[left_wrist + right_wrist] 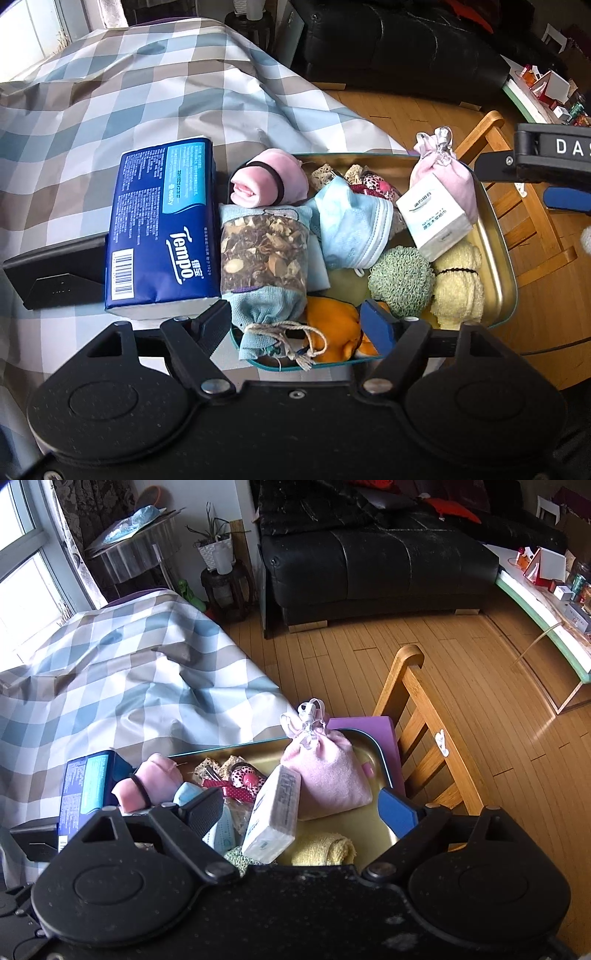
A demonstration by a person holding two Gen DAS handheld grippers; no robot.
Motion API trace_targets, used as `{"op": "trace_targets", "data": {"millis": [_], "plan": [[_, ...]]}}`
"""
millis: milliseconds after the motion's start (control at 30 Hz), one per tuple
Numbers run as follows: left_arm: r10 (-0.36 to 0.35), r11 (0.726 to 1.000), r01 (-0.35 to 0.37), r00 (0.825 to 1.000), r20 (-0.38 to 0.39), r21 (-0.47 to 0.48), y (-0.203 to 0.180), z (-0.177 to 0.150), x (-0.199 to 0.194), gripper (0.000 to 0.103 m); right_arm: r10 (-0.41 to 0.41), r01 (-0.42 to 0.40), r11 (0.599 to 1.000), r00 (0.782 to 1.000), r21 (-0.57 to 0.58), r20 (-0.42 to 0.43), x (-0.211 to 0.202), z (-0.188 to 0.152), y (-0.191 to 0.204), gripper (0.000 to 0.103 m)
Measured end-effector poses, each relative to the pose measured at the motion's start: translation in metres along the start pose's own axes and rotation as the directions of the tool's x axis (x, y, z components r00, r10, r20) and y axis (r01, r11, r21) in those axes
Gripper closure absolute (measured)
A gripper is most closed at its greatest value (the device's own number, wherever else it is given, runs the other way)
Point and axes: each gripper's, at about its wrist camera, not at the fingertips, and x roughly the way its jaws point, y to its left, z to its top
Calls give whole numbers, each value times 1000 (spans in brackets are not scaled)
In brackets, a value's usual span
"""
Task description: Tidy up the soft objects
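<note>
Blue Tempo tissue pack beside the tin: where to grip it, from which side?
Grip the Tempo tissue pack across its narrow width, near the middle, coming from above. It lies flat on the checked cloth, outside the tin, so its broad top is open. Its right edge touches the herb sachet, leaving little room there.

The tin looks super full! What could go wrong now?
1. The small white tissue pack stands tilted against the pink pouch by the tin's edge; a bump might tip it over.
2. The herb sachet sticks out over the tin's near rim, right between the left gripper's open fingers, so it could slide out.
3. The blue tissue pack lies outside on the checked cloth, and little room looks left.
</note>
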Motion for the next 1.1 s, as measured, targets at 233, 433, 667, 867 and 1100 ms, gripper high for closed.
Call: {"op": "trace_targets", "data": {"millis": [233, 433, 667, 867, 1100], "plan": [[-5, 1000, 5, 1000, -20, -3, 5, -15, 4, 31, 0, -2, 999, 1000, 47, 22, -5, -29, -4, 12], [-8, 1000, 8, 999, 34, 2, 9, -20, -4, 31, -54, 54, 999, 995, 10, 80, -10, -55, 5, 11], [-35, 999, 35, 998, 43, -11, 16, -24, -6, 30, -51, 50, 999, 989, 6, 137, -15, -78, 11, 0], [-21, 1000, 22, 997, 75, -14, 21, -34, -8, 17, -98, 98, 995, 982, 8, 164, -16, -88, 16, 0], [-12, 999, 16, 995, 101, -42, 34, -40, -11, 16, -113, 114, 993, 978, 5, 173, -14, -97, 20, 0]]}}
